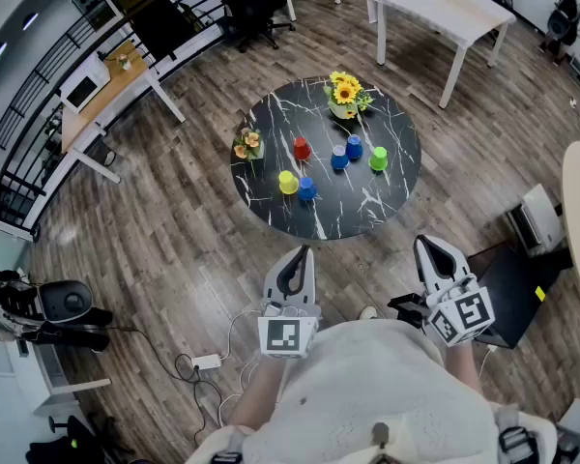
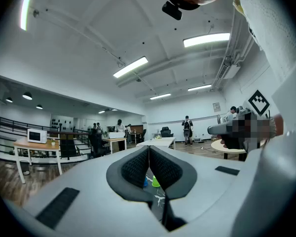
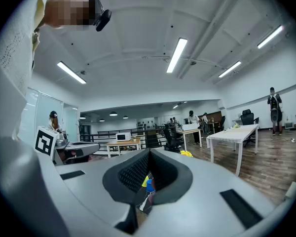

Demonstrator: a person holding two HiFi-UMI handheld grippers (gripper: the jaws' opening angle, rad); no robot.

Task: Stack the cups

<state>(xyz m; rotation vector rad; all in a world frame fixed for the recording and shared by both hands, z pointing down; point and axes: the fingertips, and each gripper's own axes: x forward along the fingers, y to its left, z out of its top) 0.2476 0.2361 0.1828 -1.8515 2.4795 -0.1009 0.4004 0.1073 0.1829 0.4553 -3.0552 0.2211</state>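
Left gripper (image 1: 296, 257) and right gripper (image 1: 431, 251) I hold closed, empty, short of the marble table (image 1: 271, 211); six cups (image 1: 339, 159) remain unstacked.

This is a big open-plan office floor. Wood-look planking (image 1: 174, 191) runs throughout, with white desks (image 1: 445, 13) and black swivel chairs (image 1: 251, 13) set well apart. What looks like a microwave (image 1: 82, 90) sits on a side table near a black railing (image 1: 34, 100). Long strip lights (image 2: 130, 67) hang under a bare white ceiling with exposed ducting. A few people (image 2: 187, 130) stand at the far end. A round marble-pattern table (image 1: 367, 201) bears a pot of sunflowers (image 1: 344, 93).
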